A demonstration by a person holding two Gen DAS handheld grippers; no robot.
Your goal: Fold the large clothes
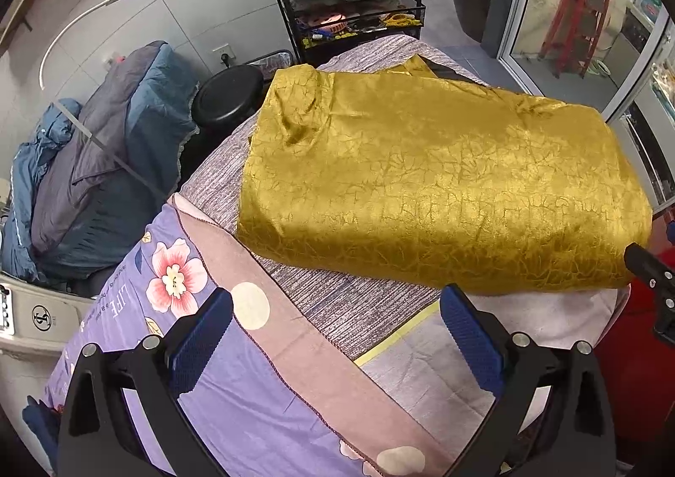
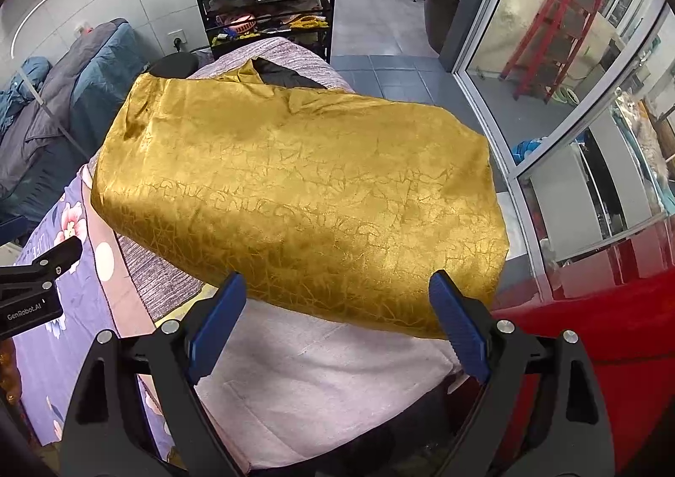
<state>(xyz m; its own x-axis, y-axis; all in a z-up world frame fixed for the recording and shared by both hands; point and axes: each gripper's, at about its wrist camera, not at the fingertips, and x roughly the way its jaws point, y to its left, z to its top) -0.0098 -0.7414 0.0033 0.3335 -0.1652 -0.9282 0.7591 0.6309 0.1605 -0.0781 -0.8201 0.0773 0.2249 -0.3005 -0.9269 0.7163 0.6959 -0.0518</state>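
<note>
1. On the bed, across its striped grey-purple cover (image 1: 363, 308), lies the golden garment (image 1: 422, 181), folded into a broad oblong; I judge it sits mid-bed so that both long edges can be reached from the near side
2. Just short of the garment's near edge hangs the left gripper (image 1: 335, 327), its blue pads spread wide with nothing between them but the cover and a strip of yellow tape (image 1: 396, 340); it touches no cloth
3. Beside it, the right gripper (image 2: 337, 308) also stands wide apart, its tips right at the garment's near edge, with that edge and the pale pink towel (image 2: 320, 384) showing between them; whether a pad brushes the fabric I cannot tell, but nothing is clamped
4. Both tools point steeply down at the near hem, probably poised for the next fold or a smoothing pass
5. Satin-like and shiny, the garment carries a crackled woven pattern, looks slightly puffed rather than flat, and shows creases near its far-left corner; a dark lining (image 2: 282, 76) peeks out at the far edge, so the fold is not fully tidy there
</note>
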